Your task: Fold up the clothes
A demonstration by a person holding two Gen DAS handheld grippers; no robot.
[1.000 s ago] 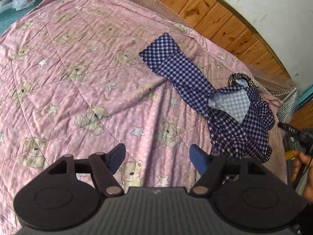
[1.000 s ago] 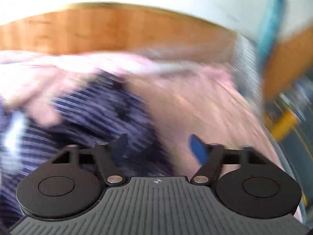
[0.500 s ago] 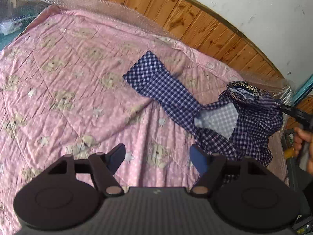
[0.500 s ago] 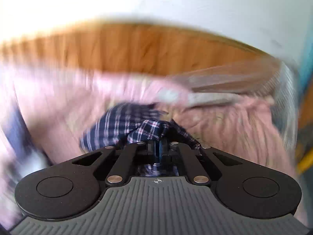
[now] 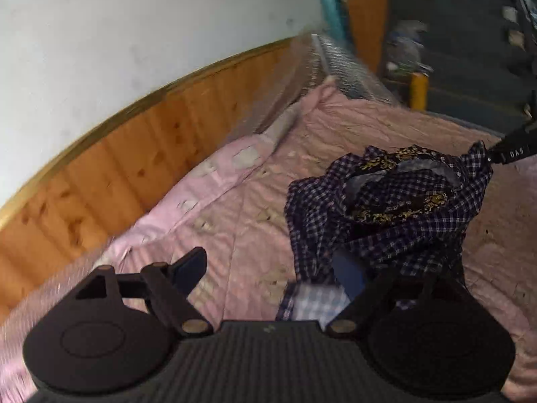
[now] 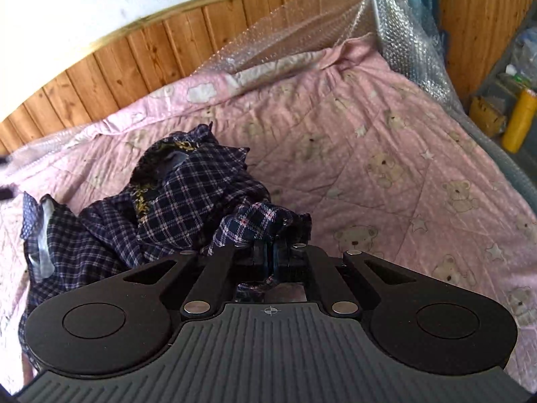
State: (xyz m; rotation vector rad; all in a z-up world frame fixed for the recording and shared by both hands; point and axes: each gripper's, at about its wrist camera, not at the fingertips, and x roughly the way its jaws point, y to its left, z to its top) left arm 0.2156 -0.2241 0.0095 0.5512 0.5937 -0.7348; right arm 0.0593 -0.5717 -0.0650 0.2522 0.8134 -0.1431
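**Checked cotton, bunched and half lifted**

Navy-and-white checked fabric, a soft woven shirt point(image 6: 188, 201) with a dark gold-patterned lining at its collar point(image 5: 399, 161), lies crumpled in a heap on the pink quilted bedspread printed with teddy bears and stars point(image 6: 386, 154), near the wooden panelled headboard point(image 6: 141, 50). It is not folded as it lies.

The right gripper point(image 6: 272, 252) has its jaws closed tight on a fold of the shirt's edge; cloth bulges above the fingers and hangs below them. In the left wrist view that pinched edge is drawn up towards the right gripper's black tip at the frame's edge. The left gripper point(image 5: 268, 268) stands wide open and holds nothing, with the shirt just in front of its right finger.

By my judgement the cloth is light, limp and not slippery, so it will sag and twist from a single pinch and keep no shape. A second hold on a matching edge, such as the collar or a shoulder seam, should let it be spread flat.
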